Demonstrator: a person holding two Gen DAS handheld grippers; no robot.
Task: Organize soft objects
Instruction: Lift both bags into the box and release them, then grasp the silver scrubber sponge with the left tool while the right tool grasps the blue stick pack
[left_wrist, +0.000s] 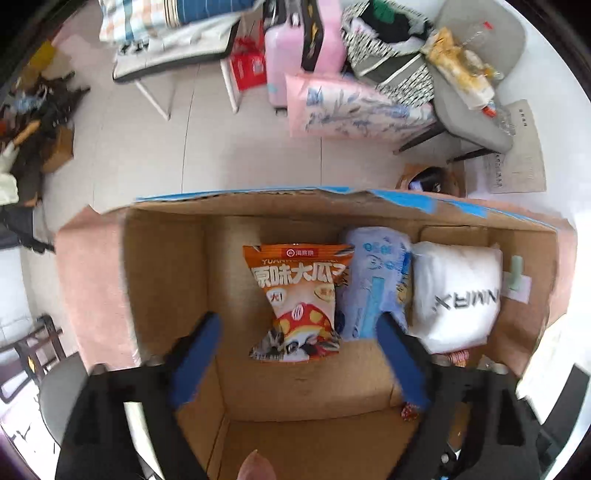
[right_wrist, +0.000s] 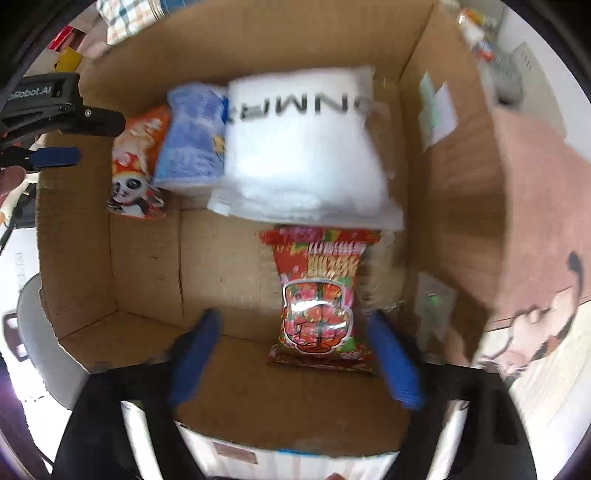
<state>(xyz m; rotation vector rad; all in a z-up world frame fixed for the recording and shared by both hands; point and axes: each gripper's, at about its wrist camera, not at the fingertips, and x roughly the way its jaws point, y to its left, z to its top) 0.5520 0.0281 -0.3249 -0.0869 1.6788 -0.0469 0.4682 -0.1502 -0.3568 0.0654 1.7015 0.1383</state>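
Note:
An open cardboard box (left_wrist: 166, 266) holds soft packs. An orange snack bag (left_wrist: 301, 295) lies in its middle, a light blue pack (left_wrist: 373, 273) beside it, and a white soft package (left_wrist: 458, 291) with black letters at the right. My left gripper (left_wrist: 299, 343) is open above the orange bag and holds nothing. In the right wrist view the same box (right_wrist: 144, 251) shows the white package (right_wrist: 303, 147), blue pack (right_wrist: 192, 147), orange bag (right_wrist: 138, 162) and a red snack bag (right_wrist: 319, 295). My right gripper (right_wrist: 295, 343) is open just before the red bag. The left gripper (right_wrist: 55, 155) shows at the far left.
Beyond the box stand a pink suitcase (left_wrist: 284, 55), a pink patterned pillow (left_wrist: 351, 107), a grey chair (left_wrist: 476, 92) piled with bags, a folding table (left_wrist: 173, 55) with bedding, and clutter (left_wrist: 33, 122) on the floor at left. Papers (left_wrist: 517, 155) lie at right.

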